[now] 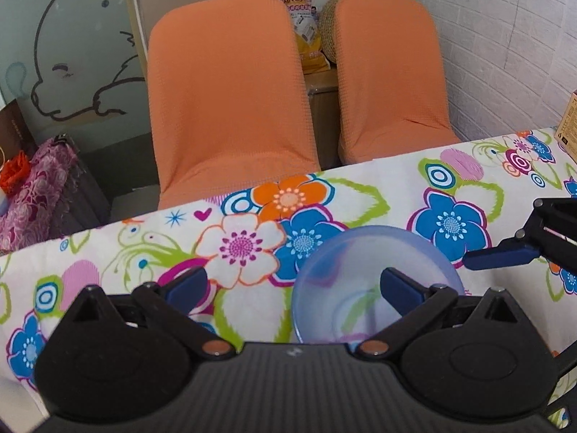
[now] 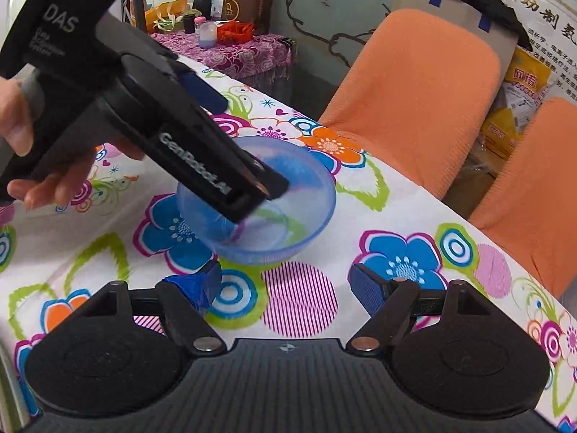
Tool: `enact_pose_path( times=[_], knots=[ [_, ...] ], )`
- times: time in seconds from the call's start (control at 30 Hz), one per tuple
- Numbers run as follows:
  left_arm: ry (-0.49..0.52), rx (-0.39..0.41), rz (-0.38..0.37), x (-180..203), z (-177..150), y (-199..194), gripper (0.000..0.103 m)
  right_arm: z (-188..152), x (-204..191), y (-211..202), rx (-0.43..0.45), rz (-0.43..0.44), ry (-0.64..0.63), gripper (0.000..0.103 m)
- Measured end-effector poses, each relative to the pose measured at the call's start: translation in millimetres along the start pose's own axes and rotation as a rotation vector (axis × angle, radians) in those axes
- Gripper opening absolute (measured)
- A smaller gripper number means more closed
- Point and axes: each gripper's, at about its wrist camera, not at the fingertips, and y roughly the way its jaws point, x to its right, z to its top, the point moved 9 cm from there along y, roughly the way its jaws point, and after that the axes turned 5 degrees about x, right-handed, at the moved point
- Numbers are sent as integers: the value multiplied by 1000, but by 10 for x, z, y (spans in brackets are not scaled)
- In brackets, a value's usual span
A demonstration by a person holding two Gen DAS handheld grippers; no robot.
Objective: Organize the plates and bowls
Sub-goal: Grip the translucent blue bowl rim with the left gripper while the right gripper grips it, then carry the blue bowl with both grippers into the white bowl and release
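A translucent blue bowl (image 1: 346, 270) (image 2: 306, 195) stands upright on the flowered tablecloth (image 1: 252, 245). My left gripper (image 1: 294, 285) is wide open and straddles the bowl's left wall: its right finger (image 1: 400, 287) is over the inside, its left finger (image 1: 187, 287) outside. In the right wrist view a hand (image 2: 21, 133) holds this gripper's black body (image 2: 187, 151), slanting down into the bowl. My right gripper (image 2: 286, 288) is open and empty, its fingers just short of the bowl's near side. One of its blue fingers (image 1: 501, 257) shows to the right of the bowl.
Two orange-covered chairs (image 1: 227, 101) (image 1: 389, 79) stand against the table's far edge. A cardboard box (image 1: 568, 126) sits at the table's right end. A low stand under a purple cloth (image 2: 234, 50) carries small items beyond the table's left end.
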Motion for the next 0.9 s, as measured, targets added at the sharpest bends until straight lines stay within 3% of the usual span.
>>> enact_pose_path(
  times=[0.13,0.23,0.3,0.4,0.67,0.9],
  knots=[
    [31,-16,-2,41,-57,145,98,23,-35,104,18,29,9,65],
    [10,-30,-35,65,-115,221,90,73,-55,166,47,50,40,65],
    [-10,-24,-81,108,-100,209,70,105,-69,196,71,55,51,65],
    [13,-13,-82,172,-67,145,61,195,-73,171,116,26,48,65],
    [5,52,-98,362,90,-444,63,276,-182,-448,183,-22,1,65],
    [69,93,-180,1160,-46,-1238,63,-94,-400,-1429,148,-78,-23,65]
  ],
)
